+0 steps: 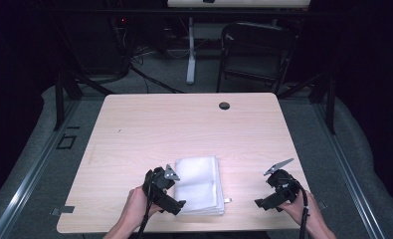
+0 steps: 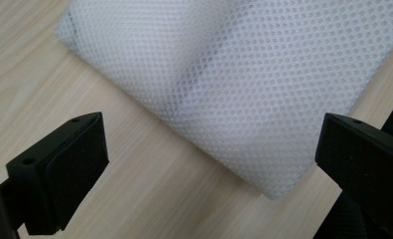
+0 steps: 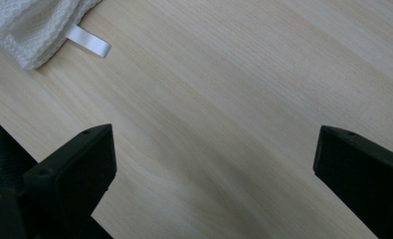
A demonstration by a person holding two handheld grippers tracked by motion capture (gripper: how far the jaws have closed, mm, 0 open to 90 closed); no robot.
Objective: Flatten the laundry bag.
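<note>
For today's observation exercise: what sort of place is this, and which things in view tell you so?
Probably a lab or recording workspace, not a home: a bare wooden table inside a dark metal frame, cables on the floor, and a folding chair behind. A folded white cloth lies between hand-held grippers.

Black tongs, grey plates, trailing black cables.

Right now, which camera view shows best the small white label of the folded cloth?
The right gripper view shows it best: the label lies flat on the table, sticking out from the folded cloth, close and sharp. In the high view it is a tiny tab at the cloth's near right corner. The left gripper view gives the cloth's mesh.
</note>
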